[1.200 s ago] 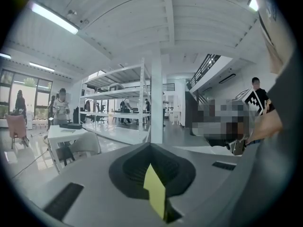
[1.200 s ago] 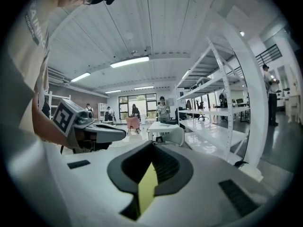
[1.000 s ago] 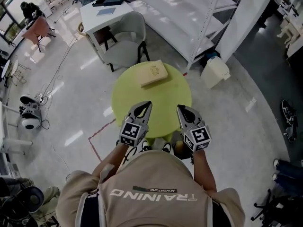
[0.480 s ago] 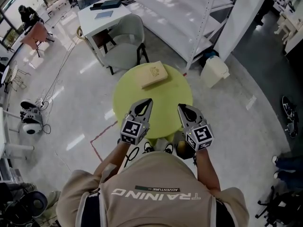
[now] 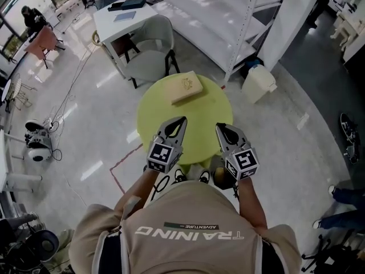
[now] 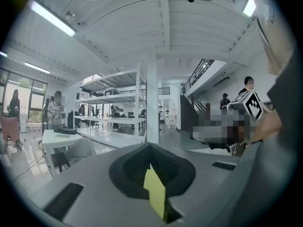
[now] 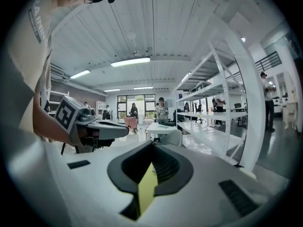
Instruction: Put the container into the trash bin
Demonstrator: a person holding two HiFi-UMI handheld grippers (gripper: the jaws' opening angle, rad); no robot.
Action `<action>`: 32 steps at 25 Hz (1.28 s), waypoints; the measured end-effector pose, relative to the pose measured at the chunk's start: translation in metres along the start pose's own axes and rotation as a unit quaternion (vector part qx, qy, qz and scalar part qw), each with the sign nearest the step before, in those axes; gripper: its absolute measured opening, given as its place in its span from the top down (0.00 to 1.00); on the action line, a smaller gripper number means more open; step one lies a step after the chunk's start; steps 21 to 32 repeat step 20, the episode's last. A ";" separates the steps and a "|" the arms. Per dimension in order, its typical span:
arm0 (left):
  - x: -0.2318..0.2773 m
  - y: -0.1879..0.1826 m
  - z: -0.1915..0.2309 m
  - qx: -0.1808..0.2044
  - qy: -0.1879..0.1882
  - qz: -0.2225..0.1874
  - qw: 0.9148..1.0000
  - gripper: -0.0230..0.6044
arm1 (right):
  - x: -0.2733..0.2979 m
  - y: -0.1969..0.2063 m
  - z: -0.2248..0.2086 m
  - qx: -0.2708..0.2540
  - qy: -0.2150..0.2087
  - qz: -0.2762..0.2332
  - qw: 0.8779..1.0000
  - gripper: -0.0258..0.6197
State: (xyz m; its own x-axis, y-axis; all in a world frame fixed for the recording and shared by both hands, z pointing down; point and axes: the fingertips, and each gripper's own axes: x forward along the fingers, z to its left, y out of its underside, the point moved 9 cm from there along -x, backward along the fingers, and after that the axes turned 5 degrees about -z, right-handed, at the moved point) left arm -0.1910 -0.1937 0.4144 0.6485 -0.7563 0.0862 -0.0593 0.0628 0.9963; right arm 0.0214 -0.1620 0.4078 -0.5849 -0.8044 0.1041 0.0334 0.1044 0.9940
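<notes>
**Both claws closed and empty, box at the far side of the table**

Nearest the camera, the left gripper (image 5: 180, 121) and the right gripper (image 5: 220, 128) are held side by side, apart from each other, over the near edge of the round yellow-green table (image 5: 199, 116). Each has its jaws pressed together with nothing held. The container (image 5: 186, 88), a flat tan box, lies on the far side of the table, well apart from both grippers. Past the table on the right, the white trash bin (image 5: 258, 84) stands on the floor beside a white shelf rack (image 5: 217, 16). A grey chair (image 5: 149, 56) stands behind the table.
</notes>
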 end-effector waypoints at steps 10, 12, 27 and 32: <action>-0.002 -0.001 -0.003 -0.002 -0.013 -0.011 1.000 0.96 | -0.003 0.003 0.000 0.002 0.001 -0.002 1.000 0.96; -0.002 0.000 -0.004 -0.003 -0.012 -0.011 1.000 0.96 | -0.003 0.004 0.000 0.002 0.000 -0.001 1.000 0.96; -0.009 0.008 -0.007 -0.014 -0.013 0.007 1.000 0.96 | -0.006 0.006 -0.002 -0.003 0.004 0.002 1.000 0.96; -0.009 0.008 -0.007 -0.014 -0.013 0.007 1.000 0.96 | -0.006 0.006 -0.002 -0.003 0.004 0.002 1.000 0.96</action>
